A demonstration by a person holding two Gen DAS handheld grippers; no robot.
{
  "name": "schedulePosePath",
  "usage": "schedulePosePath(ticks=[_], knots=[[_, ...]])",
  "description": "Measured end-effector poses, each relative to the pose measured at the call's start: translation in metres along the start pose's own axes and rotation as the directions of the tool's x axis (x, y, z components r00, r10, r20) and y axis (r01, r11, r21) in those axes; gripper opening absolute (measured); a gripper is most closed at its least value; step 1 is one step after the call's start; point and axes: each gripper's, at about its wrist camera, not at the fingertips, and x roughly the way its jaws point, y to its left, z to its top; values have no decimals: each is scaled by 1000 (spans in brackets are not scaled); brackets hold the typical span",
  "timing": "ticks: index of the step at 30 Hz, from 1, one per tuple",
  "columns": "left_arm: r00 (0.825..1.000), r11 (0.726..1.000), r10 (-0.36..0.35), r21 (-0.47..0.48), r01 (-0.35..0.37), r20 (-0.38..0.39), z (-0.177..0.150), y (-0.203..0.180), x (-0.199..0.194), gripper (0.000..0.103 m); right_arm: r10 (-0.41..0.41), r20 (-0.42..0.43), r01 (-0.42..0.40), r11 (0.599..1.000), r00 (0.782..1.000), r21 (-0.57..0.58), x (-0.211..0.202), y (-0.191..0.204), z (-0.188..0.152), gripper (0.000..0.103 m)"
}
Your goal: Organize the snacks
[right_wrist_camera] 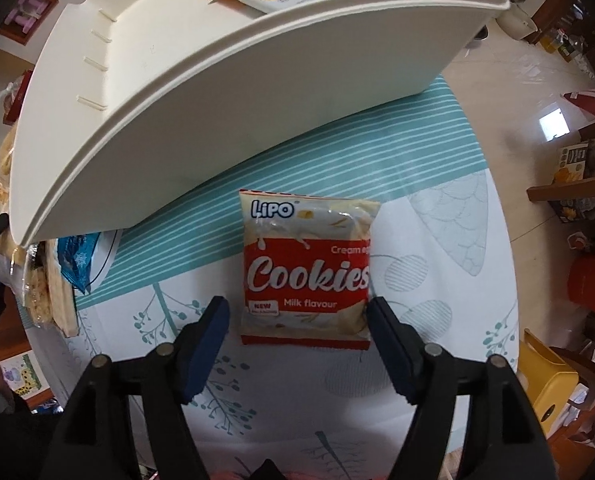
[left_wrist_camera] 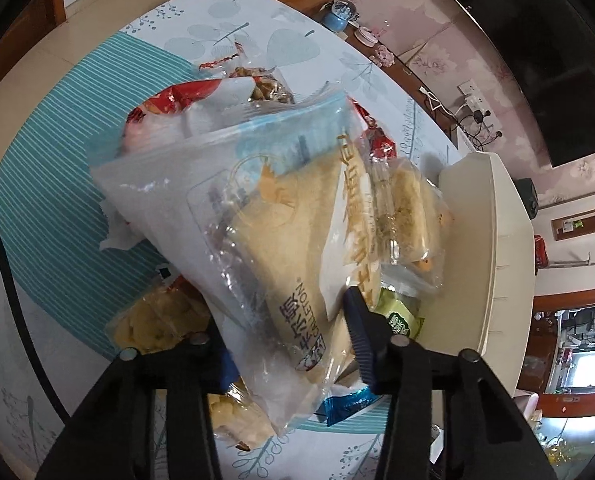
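- Left wrist view: my left tongs [left_wrist_camera: 293, 344] had closed on the near end of a clear bread packet [left_wrist_camera: 281, 248]. Its long axis ran away from me, up and left, over the snack heap. The cream bin [left_wrist_camera: 493, 248] lay to the right.
- Right wrist view: my right tongs [right_wrist_camera: 297, 340] stood wide open, holding nothing, straddling the near end of the cookie packet [right_wrist_camera: 307, 268] flat on the counter [right_wrist_camera: 437, 320]. The bin lay beyond.
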Motion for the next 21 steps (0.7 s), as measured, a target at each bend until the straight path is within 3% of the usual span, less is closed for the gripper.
schedulePosePath(ticks=[9, 21], knots=[[1000, 999, -17, 33, 17, -9, -4, -7, -4, 28, -106, -3, 105, 993, 994, -56, 8, 33, -1, 74], [1000, 999, -25, 36, 25, -9, -12, -2, -20, 24, -107, 32, 109, 992, 994, -70, 4, 41, -11, 61]])
